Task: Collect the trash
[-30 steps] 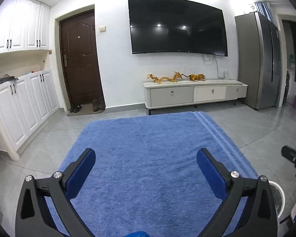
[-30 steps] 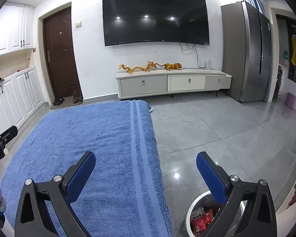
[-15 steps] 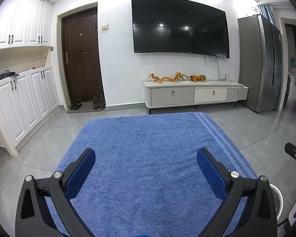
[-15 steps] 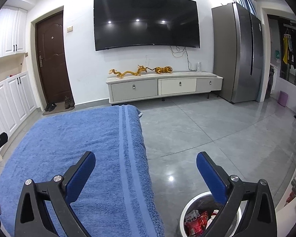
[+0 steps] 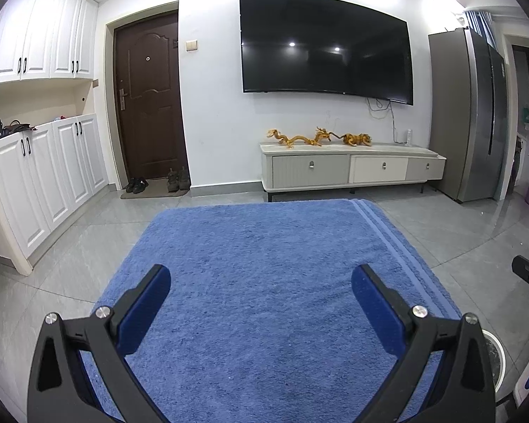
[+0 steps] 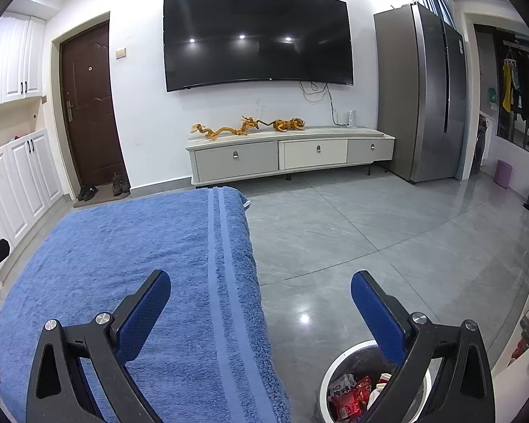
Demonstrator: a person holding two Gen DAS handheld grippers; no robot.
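My left gripper (image 5: 261, 290) gapes wide over the blue towel (image 5: 264, 282), gripping nothing. My right gripper (image 6: 261, 290) gapes too; the bin (image 6: 335, 370) stands upright under its right finger, holding red wrappers (image 6: 352, 393), probably snack packets.

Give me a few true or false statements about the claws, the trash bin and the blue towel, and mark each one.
1. Both the left claw and the right claw are open and hold nothing. True.
2. The trash bin is empty. False: red wrappers lie inside.
3. The bin stands on the blue towel. False: it stands on the tile floor beside the towel.
4. The television is off. True.
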